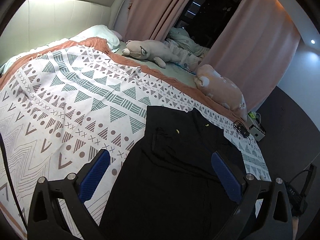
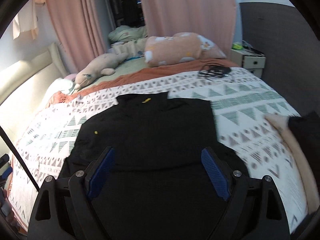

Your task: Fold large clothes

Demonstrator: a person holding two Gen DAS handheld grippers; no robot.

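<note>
A black garment (image 1: 176,172) lies spread flat on the patterned bedspread (image 1: 60,104), with small yellow marks near its far end. In the left wrist view my left gripper (image 1: 160,153) hovers over its near part, open, with the blue pads (image 1: 96,176) wide apart and nothing pinched. The right wrist view shows the same black garment (image 2: 150,124) folded into a broad block on the bedspread (image 2: 250,104). My right gripper (image 2: 158,150) is open above its near edge, and its blue pads (image 2: 215,172) hold no cloth.
A grey plush toy (image 1: 148,52) and a pink pillow (image 1: 222,88) lie at the bed's far side. A tangle of black cables (image 2: 216,71) rests near the corner, with a nightstand (image 2: 248,59) beyond. A person's sleeved arm (image 2: 290,132) reaches in at right. Pink curtains (image 2: 184,6) hang behind.
</note>
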